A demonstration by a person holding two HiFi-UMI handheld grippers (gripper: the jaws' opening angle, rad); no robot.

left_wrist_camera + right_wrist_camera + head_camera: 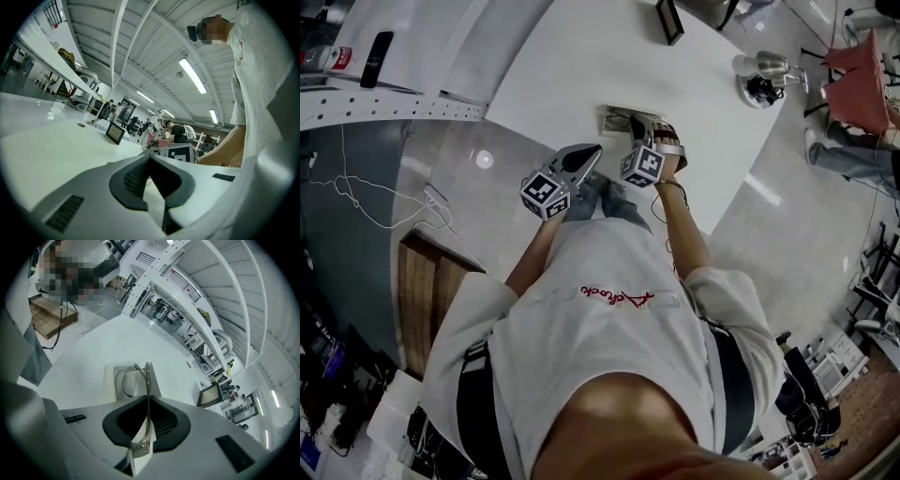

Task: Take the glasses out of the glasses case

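Currently I have plenty of bare white table beyond the work area. The only other thing I can see on it is a small dark framed screen standing towards the far edge, well apart from both tools. The glasses case lies close to the table's near edge, straight in front of the person, with grey floor showing just off that edge.

My right gripper points down at the case, and its jaws are pinched together on the thin metal frame of the glasses. One lens ring curves out to the left of the jaw line, above the pale, open case. I cannot tell whether the glasses have lifted clear of the case or are touching its lining, and I see nothing else in it.

My left gripper sits just beside the right one, roughly level over the near edge. Its jaw tips meet with nothing between them, and it is not touching the case.
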